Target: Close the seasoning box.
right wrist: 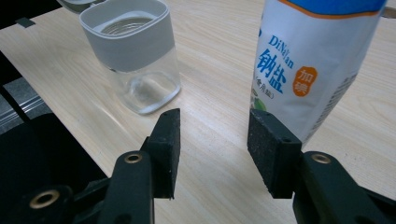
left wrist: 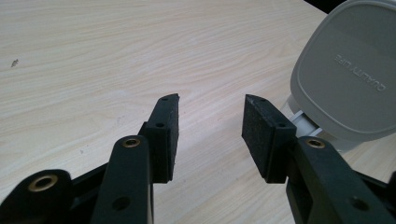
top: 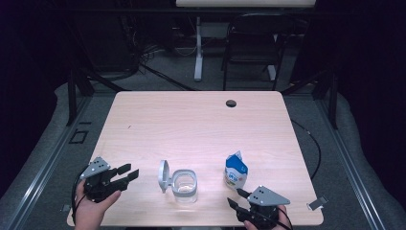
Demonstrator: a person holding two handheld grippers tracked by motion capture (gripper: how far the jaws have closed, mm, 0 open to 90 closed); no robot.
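Right gripper [top: 238,200], bottom right of the high view: jaws apart, nothing between them, salt bag [top: 236,170] standing just above. We square the jaws on the bag's mid-body and squeeze gently. Left gripper [top: 128,173], lower left: jaws apart and empty. Open jar [top: 185,185] sits bottom centre on the table [top: 191,124], lid [top: 163,175] hinged up.

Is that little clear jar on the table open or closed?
Open. The clear jar has its grey lid flipped up at its left side, leaving the mouth uncovered; it looks empty.

Bare table [top: 191,120] beyond; jar [top: 184,186], salt bag [top: 236,170] block near edge; gap between.
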